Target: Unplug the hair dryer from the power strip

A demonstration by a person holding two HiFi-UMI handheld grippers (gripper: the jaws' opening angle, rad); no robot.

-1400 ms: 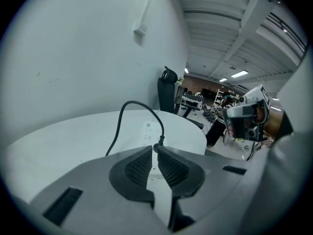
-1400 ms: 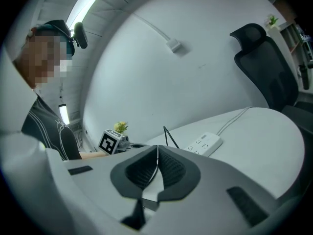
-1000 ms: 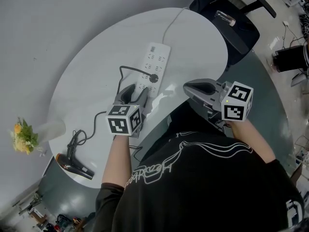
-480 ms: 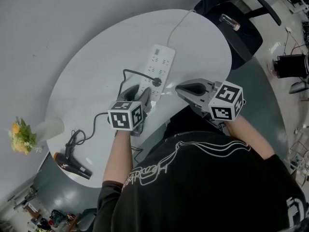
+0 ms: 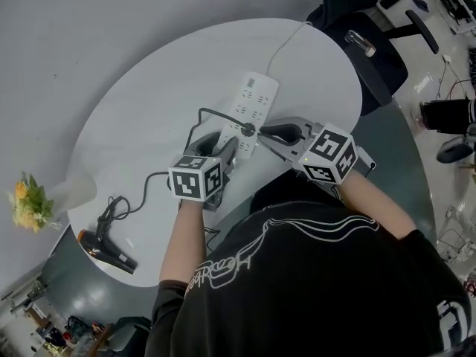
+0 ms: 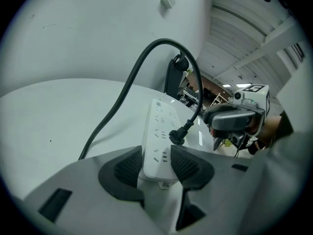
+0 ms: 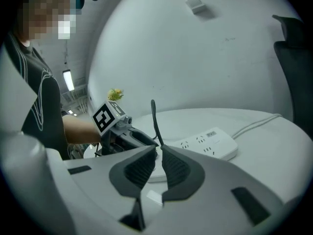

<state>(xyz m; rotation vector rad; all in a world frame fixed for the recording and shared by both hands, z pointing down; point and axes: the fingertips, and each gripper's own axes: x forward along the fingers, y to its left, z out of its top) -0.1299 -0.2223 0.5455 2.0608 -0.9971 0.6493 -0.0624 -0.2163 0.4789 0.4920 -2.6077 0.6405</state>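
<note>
A white rectangular power strip [image 5: 256, 99] lies near the middle of the round white table [image 5: 141, 103]. A black plug [image 5: 248, 130] sits in one of its sockets, on the half nearer to the person. From this plug a black cord [image 6: 164, 40] rises in an arch, comes down to the table and runs to the black hair dryer [image 5: 104, 248], which lies at the table's edge, well apart from the strip.

The left gripper [image 5: 216, 141] is at the near end of the strip. In the left gripper view its two dark pads [image 6: 129, 168] press on both long sides of that end, so the strip is pinched between them.

The right gripper [image 5: 264, 131] comes from the other side, with its tip just beside the plug. In the right gripper view its jaws are almost together, with only a thin slit and nothing between the pads; the cord stands up just past the tips.
</note>
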